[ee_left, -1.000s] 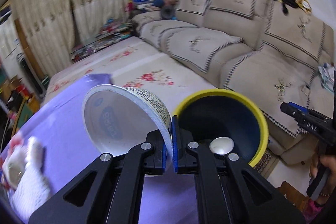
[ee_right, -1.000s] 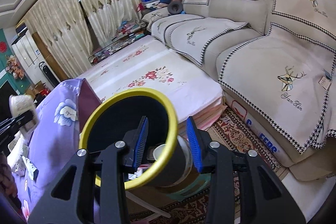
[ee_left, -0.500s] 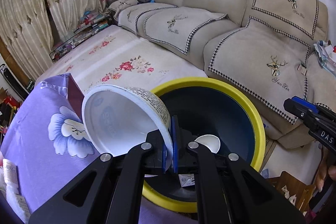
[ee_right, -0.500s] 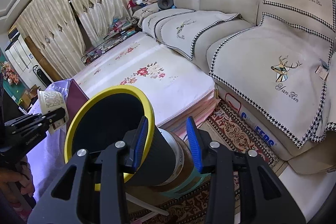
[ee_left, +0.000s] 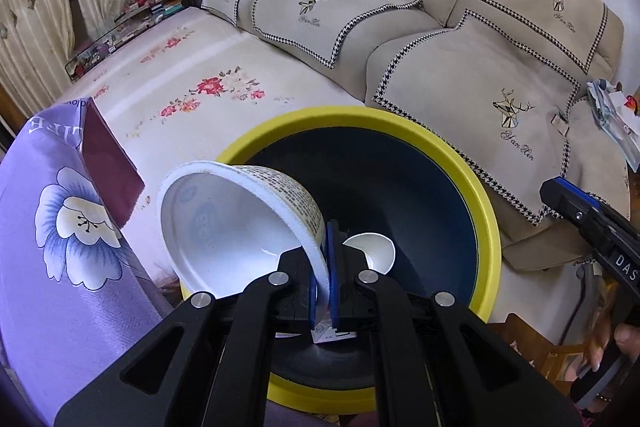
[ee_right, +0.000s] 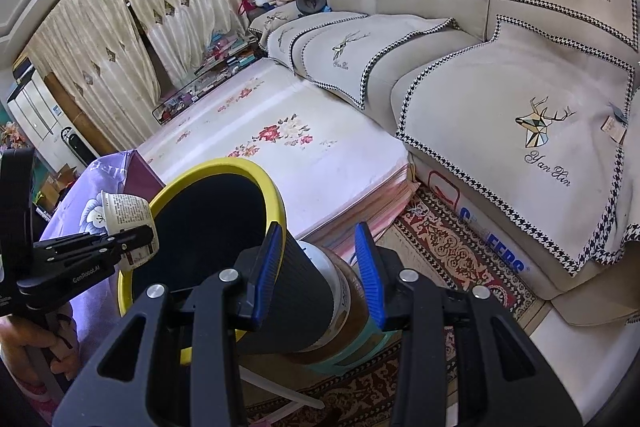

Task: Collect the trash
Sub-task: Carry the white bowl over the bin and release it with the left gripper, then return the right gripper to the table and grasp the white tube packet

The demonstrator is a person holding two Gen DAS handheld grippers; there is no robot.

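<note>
My left gripper [ee_left: 325, 275] is shut on the rim of a white printed paper bowl [ee_left: 224, 227], tilted over the left rim of a dark bin with a yellow rim [ee_left: 486, 227]. A white cup [ee_left: 374, 251] and a scrap of packaging [ee_left: 332, 333] lie inside the bin. In the right wrist view the bowl [ee_right: 126, 219] hangs at the bin's left rim [ee_right: 224, 167], held by the left gripper [ee_right: 142, 239]. My right gripper [ee_right: 318, 271] is open and empty, its fingers [ee_right: 368, 267] beside the bin's outer wall. It also shows at the right edge of the left wrist view [ee_left: 554, 187].
A purple floral cloth [ee_left: 52, 239] covers a surface left of the bin. A beige sofa [ee_right: 520, 99] runs along the back and right. A white floral mat [ee_right: 296, 143] lies in front of it. A patterned rug [ee_right: 448, 251] covers the floor under the bin.
My left gripper has carried the bowl to the right and forward, from over the purple cloth to over the bin's rim. The right gripper has drawn back slightly and stays open.
</note>
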